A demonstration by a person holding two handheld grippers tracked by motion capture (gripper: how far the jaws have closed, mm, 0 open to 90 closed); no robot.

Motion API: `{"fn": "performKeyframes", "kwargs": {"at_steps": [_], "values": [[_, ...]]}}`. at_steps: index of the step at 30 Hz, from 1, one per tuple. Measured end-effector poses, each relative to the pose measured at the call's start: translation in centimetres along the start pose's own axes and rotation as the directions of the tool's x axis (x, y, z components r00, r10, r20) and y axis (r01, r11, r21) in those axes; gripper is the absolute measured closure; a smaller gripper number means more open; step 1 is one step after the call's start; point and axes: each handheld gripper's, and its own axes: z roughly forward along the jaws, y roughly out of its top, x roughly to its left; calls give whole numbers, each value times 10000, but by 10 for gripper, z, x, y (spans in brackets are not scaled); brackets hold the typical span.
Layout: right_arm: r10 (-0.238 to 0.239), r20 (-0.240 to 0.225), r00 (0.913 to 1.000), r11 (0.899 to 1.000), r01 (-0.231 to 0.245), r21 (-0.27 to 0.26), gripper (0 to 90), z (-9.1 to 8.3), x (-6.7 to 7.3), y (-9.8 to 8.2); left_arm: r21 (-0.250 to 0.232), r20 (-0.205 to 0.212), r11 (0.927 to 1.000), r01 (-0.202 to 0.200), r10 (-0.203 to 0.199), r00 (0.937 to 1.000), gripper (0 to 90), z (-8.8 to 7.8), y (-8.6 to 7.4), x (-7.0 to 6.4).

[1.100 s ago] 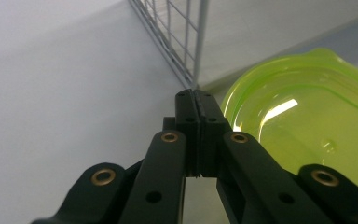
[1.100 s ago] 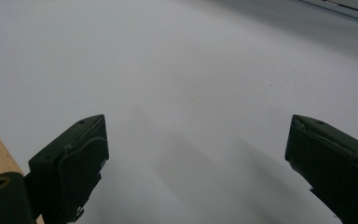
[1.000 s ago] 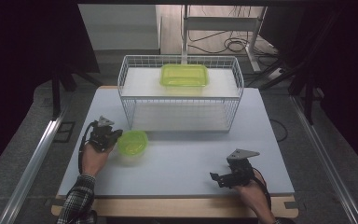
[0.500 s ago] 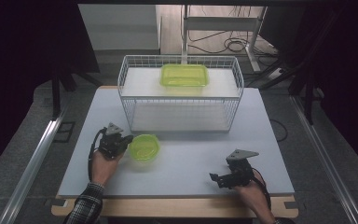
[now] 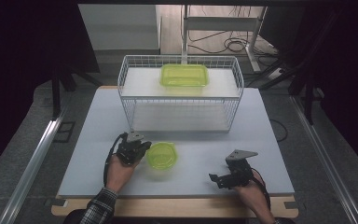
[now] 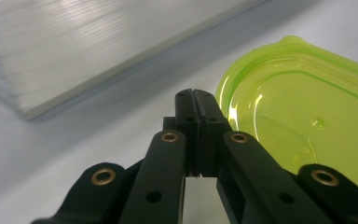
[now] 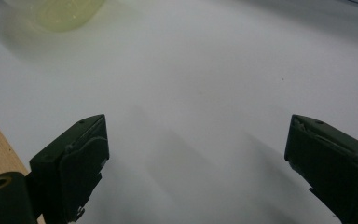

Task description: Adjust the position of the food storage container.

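- A white tabletop (image 5: 98, 135) with a wooden front edge is seen in a dark room, with cables and a stand on the floor behind it.
- Nearest the front edge, at the right, the right gripper (image 5: 217, 178) is held low over the bare tabletop; in the right gripper view its jaws are seen spread wide with nothing between them.
- A little farther in, at the left, the left gripper (image 5: 143, 150) is held with its jaws pressed fully together, nothing pinched between them.
- Just beside its tips, the green plastic lid (image 5: 161, 155) is seen lying flat on the tabletop; whether the tips touch its rim cannot be told.
- Farther back, a white wire basket (image 5: 182, 100) is set on the tabletop.
- At the basket's far side, a green plastic container (image 5: 184, 75) is seen.
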Motion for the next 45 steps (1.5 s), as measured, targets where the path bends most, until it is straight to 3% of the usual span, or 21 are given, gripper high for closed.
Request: {"fn": "performKeyframes", "kwargs": {"at_steps": [7, 9, 14, 16, 20, 24, 32, 35, 37, 40, 42, 45], "values": [[-16, -17, 10000, 10000, 17, 19, 63, 0, 0, 0, 149, 550, 9994, -303, 294, 9981, 900, 4, 4, -22], [10, -16, 10000, 10000, -10, 27, 63, 0, -1, 0, 289, 630, 9980, -562, 543, 9965, 899, 2, 5, -25], [3, -29, 10000, 10000, -3, 18, 63, 0, 0, 0, 127, 219, 9980, -620, 617, 9979, 881, -16, -5, -17], [11, -52, 10000, 10000, -11, 21, 64, 0, -1, 0, 350, 399, 9972, -657, 643, 9971, 893, -22, -14, -15], [-22, -84, 10000, 10000, 23, 37, 64, 2, 0, 0, 1127, 1434, 9895, -904, 738, 9869, 898, -22, -35, -26], [-79, -87, 9999, 9999, 79, 72, 63, 2, 2, 0, 1322, 1839, 9832, -1259, 1005, 9778, 898, -17, -37, -40], [-89, -88, 9999, 9999, 90, 101, 64, 3, 2, 0, 1363, 2057, 9744, -1789, 1488, 9672, 897, -8, -33, -61], [-141, -104, 9998, 9998, 142, 103, 63, 3, 3, 0, 1367, 1912, 9739, -1809, 1533, 9695, 870, -12, -35, -59], [-146, -121, 9998, 9999, 146, 54, 63, 3, 3, 0, 1177, 1667, 9797, -1625, 1418, 9758, 765, -17, -37, -53], [-120, -194, 9997, 9999, 120, -2, 62, 3, 2, 0, 895, 1508, 9865, -1375, 1230, 9809, 424, -24, -44, -43], [-106, -239, 9997, 9999, 105, -43, 59, 3, 2, 0, 985, 1163, 9863, -1321, 1204, 9859, 262, -26, -50, -40], [-139, -297, 9995, 9999, 138, -26, 51, 4, 2, 0, 1013, 897, 9848, -1413, 1324, 9871, 128, -30, -55, -39]]}}
